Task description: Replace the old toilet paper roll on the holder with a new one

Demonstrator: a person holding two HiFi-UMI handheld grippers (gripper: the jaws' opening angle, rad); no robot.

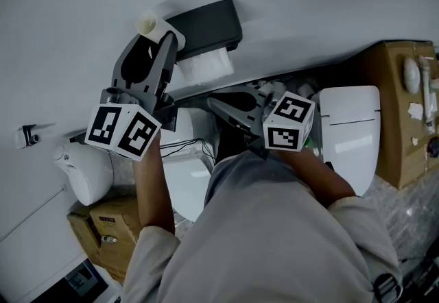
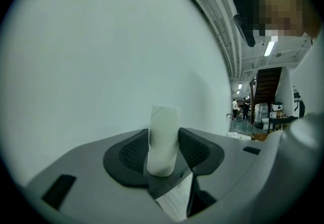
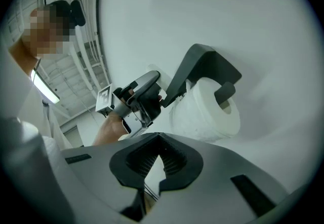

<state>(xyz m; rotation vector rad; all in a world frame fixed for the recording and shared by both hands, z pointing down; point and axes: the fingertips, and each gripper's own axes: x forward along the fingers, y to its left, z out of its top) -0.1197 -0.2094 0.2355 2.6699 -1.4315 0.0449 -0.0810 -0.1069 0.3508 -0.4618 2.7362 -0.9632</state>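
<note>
My left gripper [image 1: 160,40] is shut on an empty cardboard tube [image 1: 150,22], which it holds against the white wall just left of the holder. In the left gripper view the tube [image 2: 164,121] stands upright between both ribbed pads [image 2: 132,153]. The black wall holder [image 1: 208,26] carries a full white toilet paper roll [image 1: 204,66]. The right gripper view shows that roll [image 3: 207,111] seated under the holder's lid [image 3: 208,62]. My right gripper [image 1: 214,104] hangs lower, below the roll, shut with nothing between its fingers [image 3: 158,142].
A white toilet [image 1: 350,127] stands below to the right, with a brown cardboard box [image 1: 394,116] beyond it. Lower left are a white rounded appliance [image 1: 86,171] and another box [image 1: 113,226]. The person's body fills the lower middle.
</note>
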